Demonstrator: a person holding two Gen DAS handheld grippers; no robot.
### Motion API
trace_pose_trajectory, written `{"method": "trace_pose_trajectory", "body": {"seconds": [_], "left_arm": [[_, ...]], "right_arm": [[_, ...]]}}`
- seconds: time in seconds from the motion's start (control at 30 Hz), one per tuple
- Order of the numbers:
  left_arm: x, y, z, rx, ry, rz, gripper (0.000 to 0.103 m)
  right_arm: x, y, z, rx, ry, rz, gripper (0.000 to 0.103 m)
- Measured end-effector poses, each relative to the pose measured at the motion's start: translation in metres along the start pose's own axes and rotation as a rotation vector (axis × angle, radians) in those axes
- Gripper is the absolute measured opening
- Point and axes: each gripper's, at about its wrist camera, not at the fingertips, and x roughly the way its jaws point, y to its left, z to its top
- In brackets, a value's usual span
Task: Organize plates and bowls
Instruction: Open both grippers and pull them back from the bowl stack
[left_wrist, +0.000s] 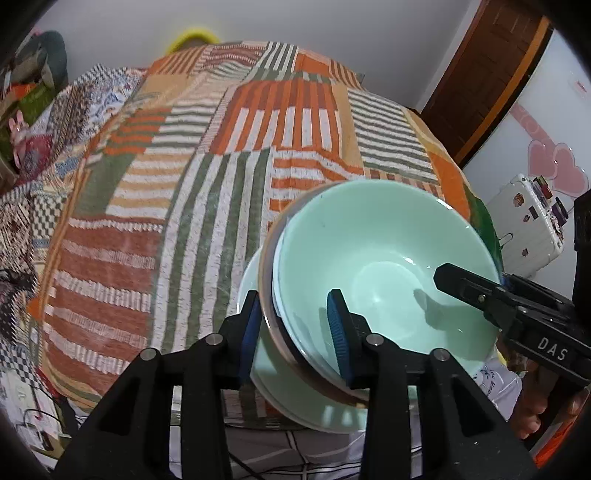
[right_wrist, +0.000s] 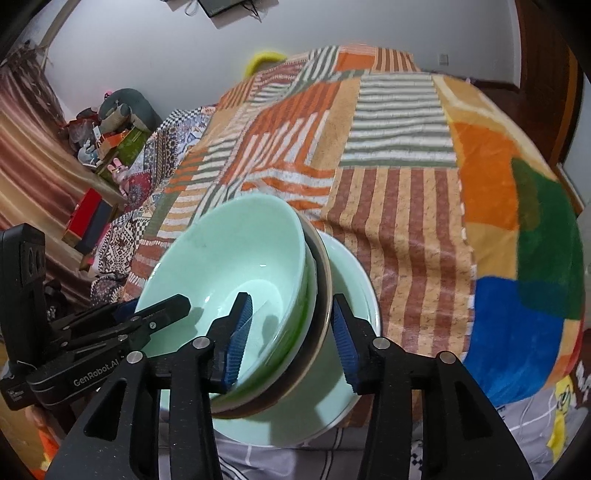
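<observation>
With both my left hand-held gripper and right hand-held gripper released astride the stacked bowls on the bed, stacking looks done; next I'd withdraw carefully.

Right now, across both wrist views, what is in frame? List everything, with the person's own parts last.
Mint bowl: one, pale green, top of the stack at the blanket's near edge.
Brown-rimmed dish: one, brown rim, directly under the mint bowl.
Bottom dish: one, pale green, widest, lowest in the stack.
Blanket: one, orange, green and white striped patchwork, covering the surface.
Suitcase: one, white with stickers, on the floor at the right of the left wrist view.
Door: one, brown wood, far right.
Left gripper: one, black with blue pads, jaws straddling the stack's left rims, gaps visible.
Right gripper: one, same build, jaws straddling the right rims, gaps visible.
</observation>
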Motion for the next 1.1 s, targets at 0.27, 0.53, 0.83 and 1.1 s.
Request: {"method": "trace_pose_trajectory", "body": {"seconds": [0.27, 0.53, 0.83, 1.1], "left_arm": [[-0.054, -0.007, 0.006, 0.015, -0.144, -0.001, 0.042], [-0.132, -0.027, 0.007, 0.056, -0.379, 0.002, 0.053], [-0.198, -0.037, -0.006, 0.071, -0.570, -0.003, 0.072], [-0.224, -0.033, -0.021, 0.052, -0.655, 0.007, 0.097]], "right_arm": [[-0.036, 0.005, 0.003, -0.036, -0.104, 0.005, 0.046], [-0.091, 0.024, 0.005, -0.098, -0.270, -0.004, 0.050], [-0.147, 0.044, -0.004, -0.157, -0.458, 0.000, 0.060], [-0.171, 0.055, -0.011, -0.179, -0.560, 0.008, 0.077]]}}
